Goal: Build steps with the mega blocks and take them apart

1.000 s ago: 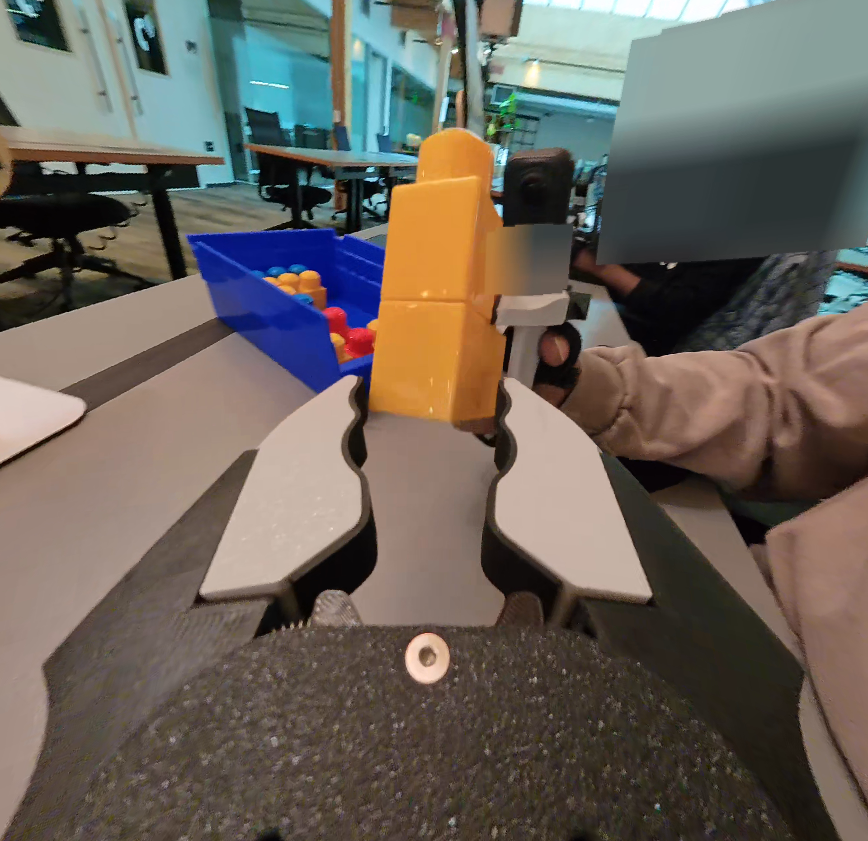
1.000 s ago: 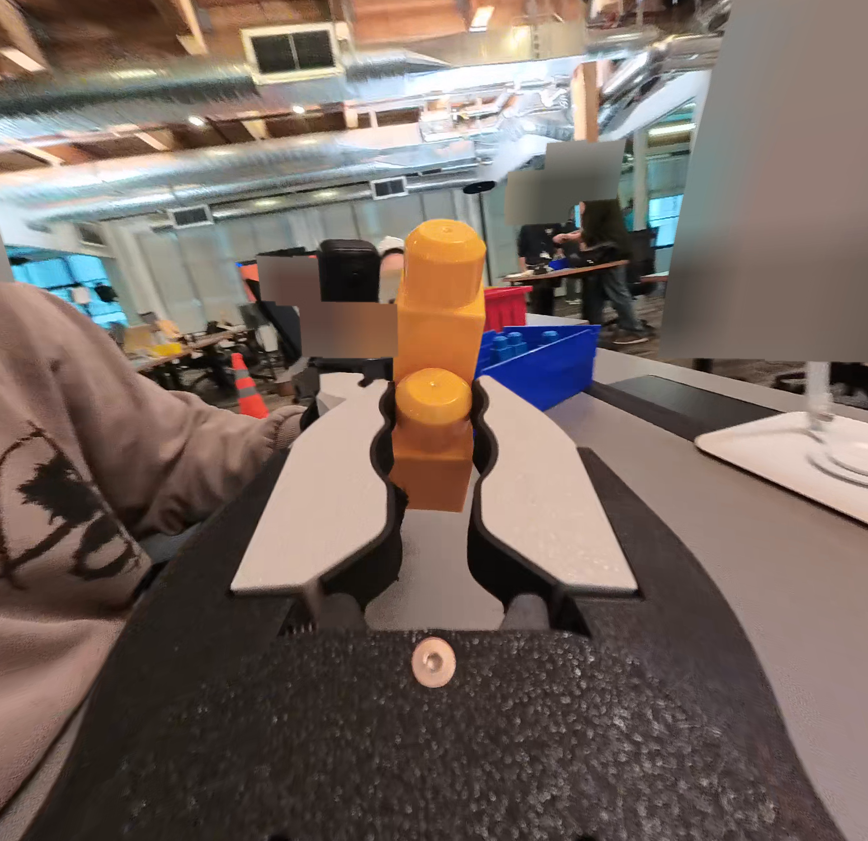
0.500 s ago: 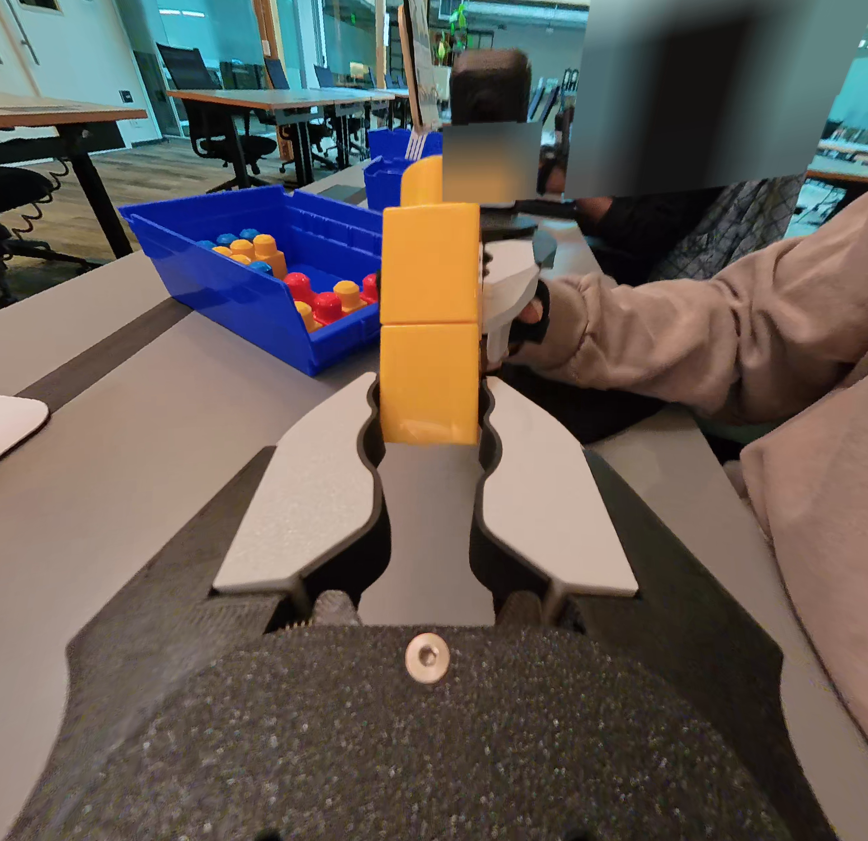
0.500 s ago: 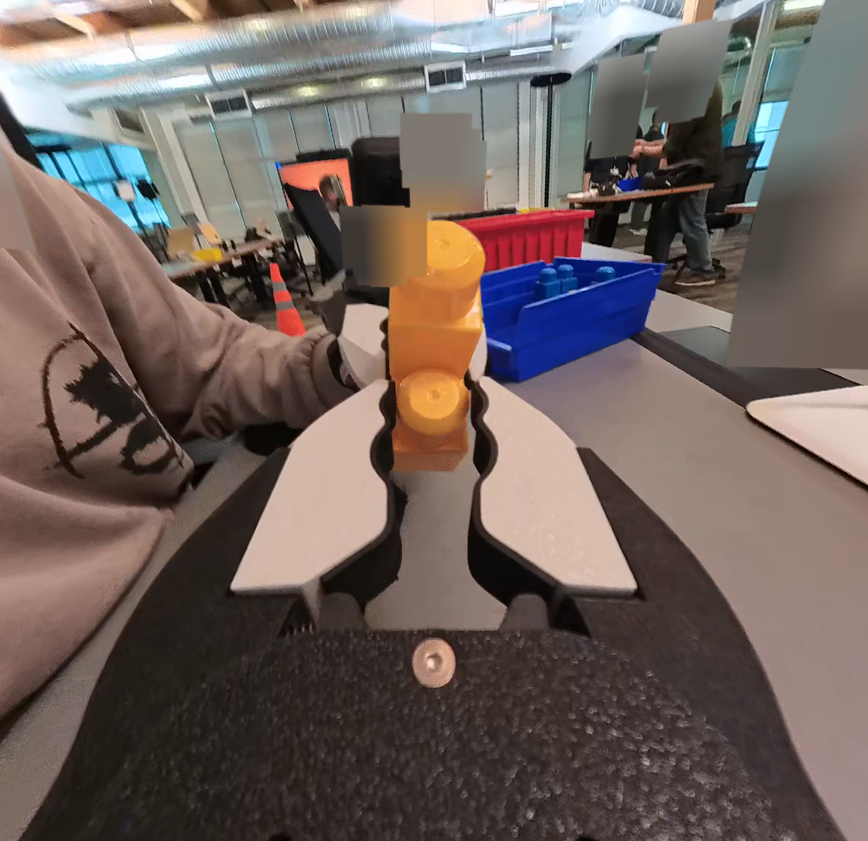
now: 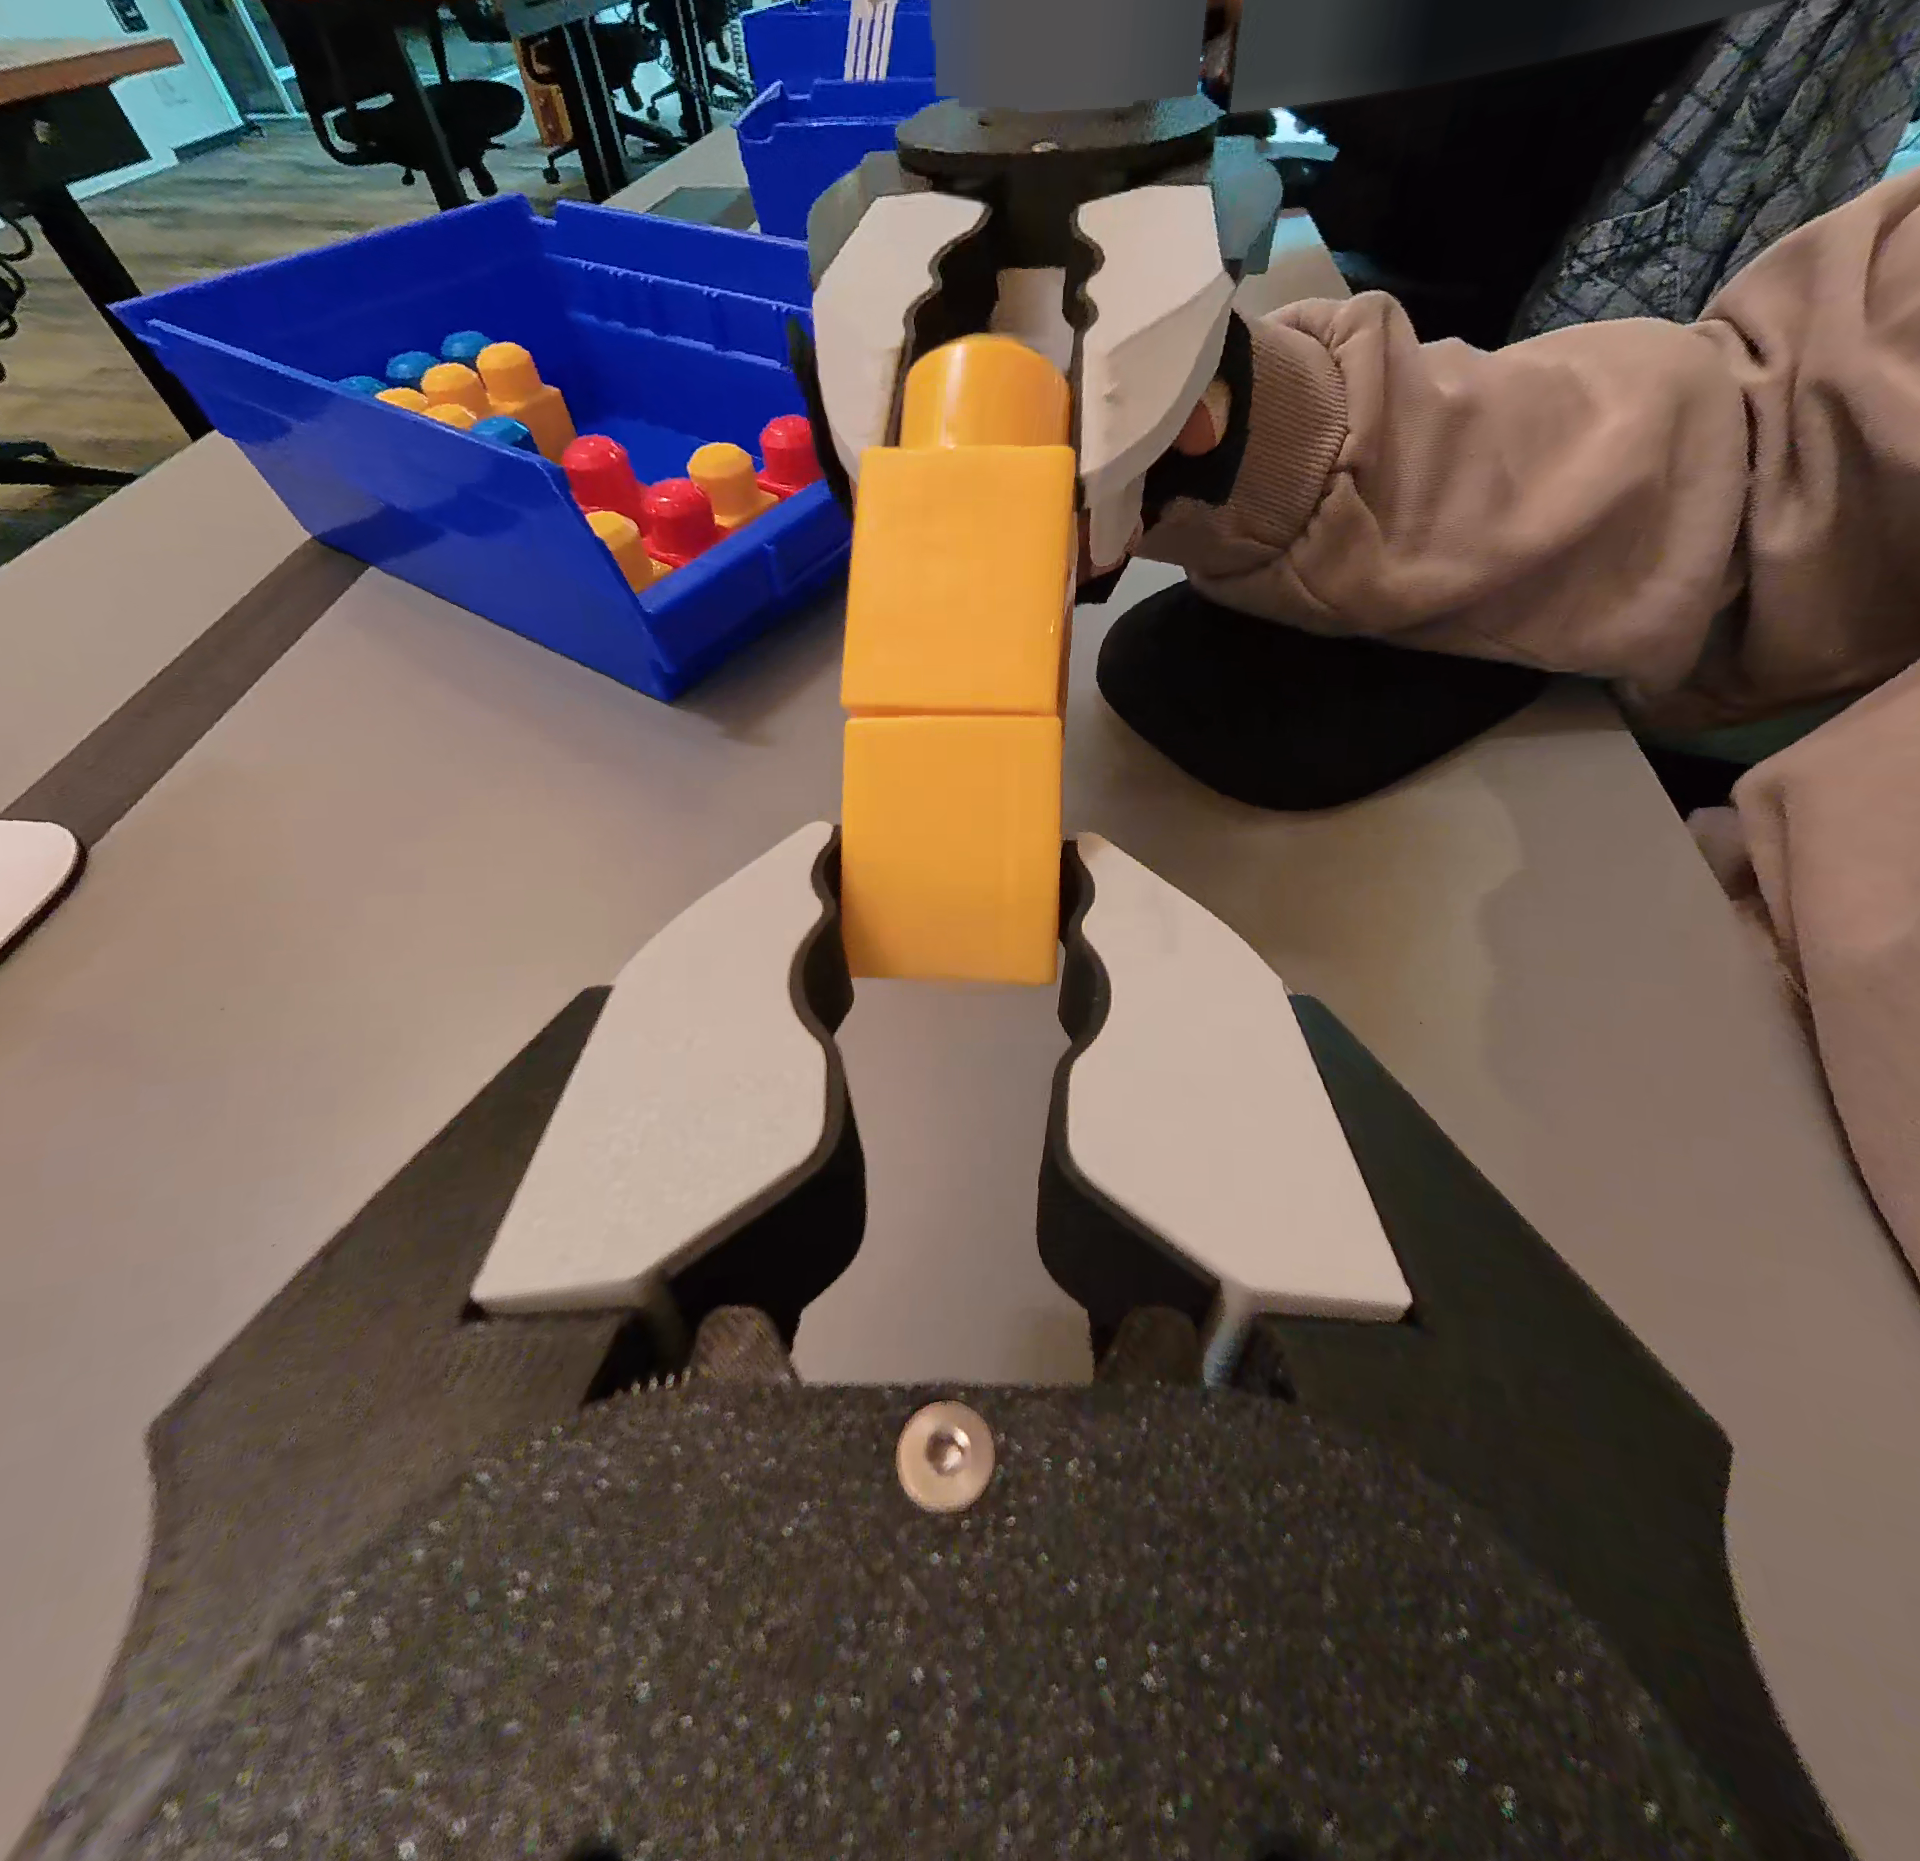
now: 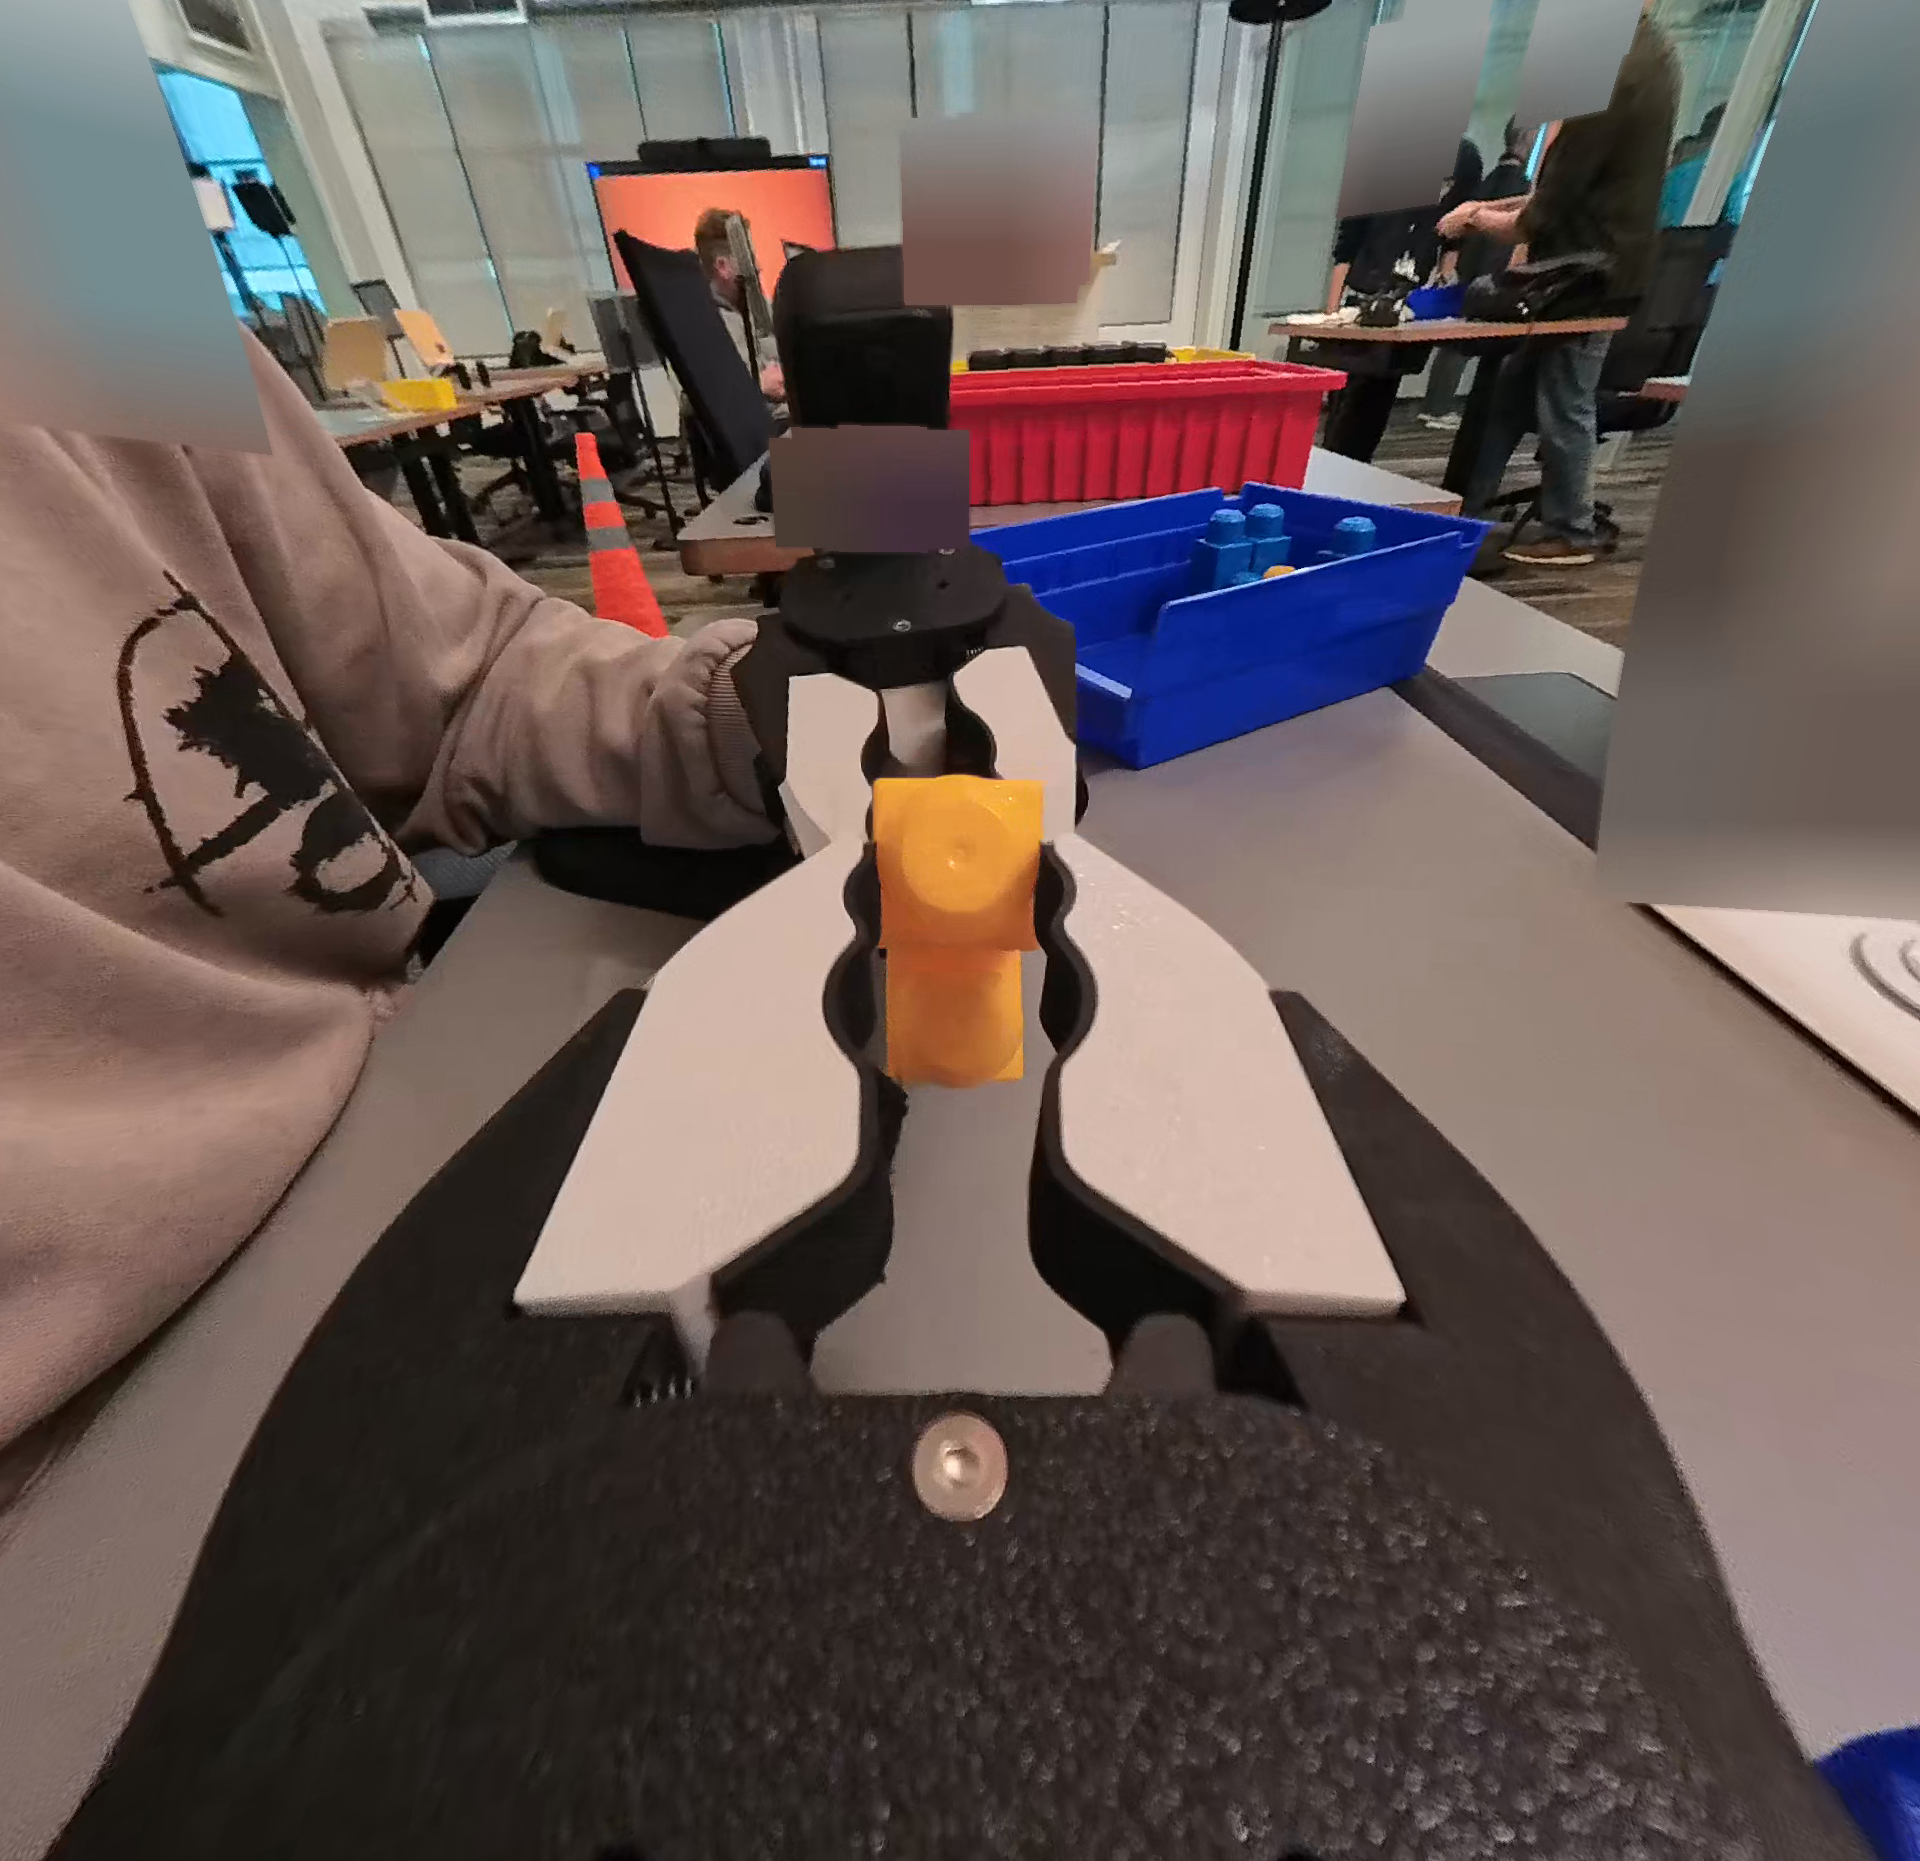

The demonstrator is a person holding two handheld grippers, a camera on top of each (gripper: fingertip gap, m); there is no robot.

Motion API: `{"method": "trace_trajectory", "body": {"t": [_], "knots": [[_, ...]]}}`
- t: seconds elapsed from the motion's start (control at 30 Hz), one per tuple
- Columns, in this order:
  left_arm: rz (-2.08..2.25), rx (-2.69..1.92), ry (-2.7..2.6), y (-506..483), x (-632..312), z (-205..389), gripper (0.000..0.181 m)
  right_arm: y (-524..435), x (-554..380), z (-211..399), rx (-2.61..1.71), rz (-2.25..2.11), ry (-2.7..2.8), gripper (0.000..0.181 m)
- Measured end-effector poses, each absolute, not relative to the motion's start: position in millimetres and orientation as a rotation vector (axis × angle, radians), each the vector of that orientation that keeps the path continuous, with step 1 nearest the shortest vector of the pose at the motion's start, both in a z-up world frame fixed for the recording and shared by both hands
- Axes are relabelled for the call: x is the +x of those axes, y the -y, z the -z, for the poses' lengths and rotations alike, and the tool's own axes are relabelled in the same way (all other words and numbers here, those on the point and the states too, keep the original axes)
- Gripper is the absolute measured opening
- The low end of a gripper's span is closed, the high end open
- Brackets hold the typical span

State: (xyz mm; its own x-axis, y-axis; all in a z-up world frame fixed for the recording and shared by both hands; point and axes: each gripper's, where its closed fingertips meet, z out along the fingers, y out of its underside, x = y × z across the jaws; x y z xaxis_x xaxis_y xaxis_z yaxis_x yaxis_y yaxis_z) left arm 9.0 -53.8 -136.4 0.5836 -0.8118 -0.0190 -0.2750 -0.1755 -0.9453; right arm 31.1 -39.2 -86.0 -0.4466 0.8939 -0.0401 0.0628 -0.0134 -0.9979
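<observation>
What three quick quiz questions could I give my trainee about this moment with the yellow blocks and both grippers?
1. True or false: both grippers are closed on the same yellow block stack.
2. Which colours of loose blocks lie in the blue bin beside the stack in the left wrist view? A) red, yellow and blue B) green and white C) only black
3. Fill in: the left gripper grips the stack's ____ block, farthest from the exposed stud.

Key
1. True: the right gripper clamps the stud end, the left gripper the opposite end.
2. A
3. bottom
</observation>
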Motion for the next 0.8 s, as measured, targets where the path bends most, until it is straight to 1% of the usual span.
{"method": "trace_trajectory", "body": {"t": [0.1, 0.2, 0.3, 0.37, 0.47, 0.53, 0.67, 0.8], "knots": [[0.609, -1.729, -0.918, 54, 10, 138, 0.038, 40, 34, 84, -1.006, -1.504, 1.610, 0.028], [0.577, -1.747, -0.906, 51, 2, 141, 0.038, 21, 57, 53, -0.958, -1.524, 1.504, 0.028], [0.570, -1.740, -0.862, 46, -5, 137, 0.038, -26, 83, 33, -1.024, -1.265, 1.443, 0.028], [0.568, -1.732, -0.844, 44, -7, 134, 0.038, -64, 99, 29, -1.134, -1.057, 1.452, 0.028], [0.557, -1.731, -0.840, 44, -8, 134, 0.038, -126, 120, 46, -1.338, -0.701, 1.571, 0.028], [0.552, -1.727, -0.848, 44, -6, 134, 0.038, -159, 132, 65, -1.469, -0.574, 1.681, 0.028], [0.534, -1.728, -0.862, 45, -4, 135, 0.038, -211, 151, 114, -1.696, -0.403, 1.843, 0.028], [0.524, -1.722, -0.849, 45, -7, 135, 0.038, -229, 153, 150, -1.845, -0.422, 1.897, 0.029]]}}
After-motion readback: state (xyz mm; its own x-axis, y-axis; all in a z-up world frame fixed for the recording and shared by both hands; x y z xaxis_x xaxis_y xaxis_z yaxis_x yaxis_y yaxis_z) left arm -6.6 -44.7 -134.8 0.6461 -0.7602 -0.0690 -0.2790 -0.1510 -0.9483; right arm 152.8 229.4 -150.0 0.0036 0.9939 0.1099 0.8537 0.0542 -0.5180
